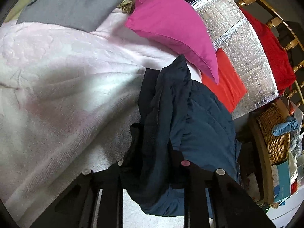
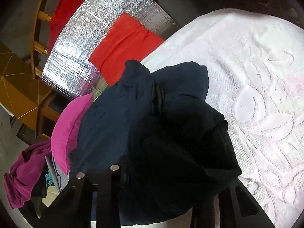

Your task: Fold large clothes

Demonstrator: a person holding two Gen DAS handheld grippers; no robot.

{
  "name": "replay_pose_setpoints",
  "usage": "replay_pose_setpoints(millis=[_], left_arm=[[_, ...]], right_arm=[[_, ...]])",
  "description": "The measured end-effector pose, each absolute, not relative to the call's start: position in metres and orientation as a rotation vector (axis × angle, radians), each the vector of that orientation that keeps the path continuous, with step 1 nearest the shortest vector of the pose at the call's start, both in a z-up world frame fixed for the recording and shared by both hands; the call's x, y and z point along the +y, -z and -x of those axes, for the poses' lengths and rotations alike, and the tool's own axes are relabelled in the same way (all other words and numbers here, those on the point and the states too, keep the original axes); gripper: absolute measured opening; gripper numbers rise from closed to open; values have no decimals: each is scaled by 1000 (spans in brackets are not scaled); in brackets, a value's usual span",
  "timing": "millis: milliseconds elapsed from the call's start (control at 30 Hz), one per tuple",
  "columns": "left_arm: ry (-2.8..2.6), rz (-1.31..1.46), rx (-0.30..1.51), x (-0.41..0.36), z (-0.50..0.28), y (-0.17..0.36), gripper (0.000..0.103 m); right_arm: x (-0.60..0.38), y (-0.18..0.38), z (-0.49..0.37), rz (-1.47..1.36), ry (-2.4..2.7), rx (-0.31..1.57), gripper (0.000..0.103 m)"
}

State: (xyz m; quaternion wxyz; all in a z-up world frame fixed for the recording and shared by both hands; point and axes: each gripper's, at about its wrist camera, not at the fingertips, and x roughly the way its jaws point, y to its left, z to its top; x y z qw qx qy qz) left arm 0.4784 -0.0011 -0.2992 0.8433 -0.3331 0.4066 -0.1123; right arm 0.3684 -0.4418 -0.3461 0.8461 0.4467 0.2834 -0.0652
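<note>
A dark navy garment [image 1: 199, 117] hangs bunched between my two grippers, above a pale pink-white towel [image 1: 62, 87] that covers the surface. My left gripper [image 1: 153, 163] is shut on the garment's edge; folds of cloth drape over its black fingers [image 1: 136, 138]. In the right wrist view the same garment [image 2: 152, 125] fills the centre and my right gripper [image 2: 163, 171] is shut on it, its fingertips hidden under the cloth. The towel [image 2: 256, 95] lies to the right there.
A magenta pillow [image 1: 171, 24] and an orange-red cloth [image 1: 226, 81] lie beside a silver foil mat [image 1: 245, 43]. A red garment [image 1: 271, 51] hangs on a wooden chair. A wicker basket [image 1: 275, 133] stands at right. A grey cloth [image 1: 76, 5] lies at the back.
</note>
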Motion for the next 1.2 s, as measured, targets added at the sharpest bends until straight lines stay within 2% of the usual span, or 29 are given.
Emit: replay_pose_setpoints(millis=[1200], left_arm=[[197,654,918,28,-405,284,20]], right_arm=[[-433,331,-324,-815,91,639,36]])
